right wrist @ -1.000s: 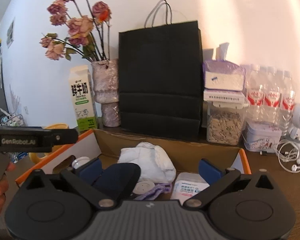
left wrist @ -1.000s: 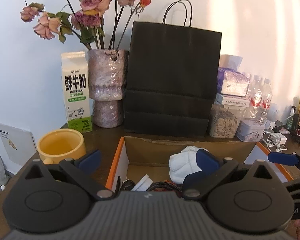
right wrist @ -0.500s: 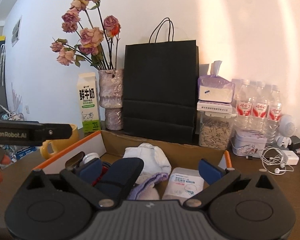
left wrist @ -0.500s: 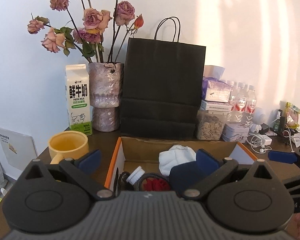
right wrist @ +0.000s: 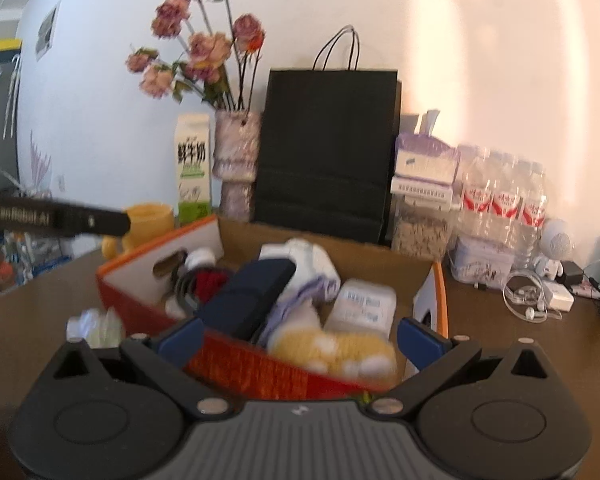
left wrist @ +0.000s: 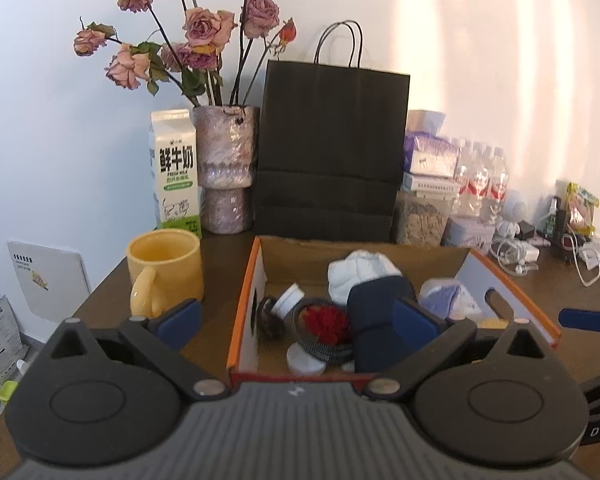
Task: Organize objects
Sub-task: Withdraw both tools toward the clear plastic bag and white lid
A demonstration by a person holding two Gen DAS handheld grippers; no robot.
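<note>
Both of my grippers stood spread and empty: my left gripper [left wrist: 296, 320] and my right gripper [right wrist: 298, 332] each hovered at the near edge of the orange-rimmed cardboard box [left wrist: 244, 312] on the brown worktop [left wrist: 220, 256].

Only the left view showed the red tuft ringed by a black coil [left wrist: 326, 322] and the small white-capped bottle [left wrist: 288, 300] sharply. Only the right view showed the yellow and white plush thing [right wrist: 340, 350] at the near wall and the white packet [right wrist: 362, 306] beside it. A dark blue pouch [right wrist: 246, 298] and a white cloth bundle [left wrist: 358, 274] appeared in both.

The right view was blurred, so the packet's print was unreadable.

Beyond the box a yellow mug [left wrist: 166, 268], milk carton [left wrist: 176, 172], vase of dried roses [left wrist: 228, 168], black paper bag [left wrist: 332, 152] and water bottles [right wrist: 500, 200] lined the white wall.
</note>
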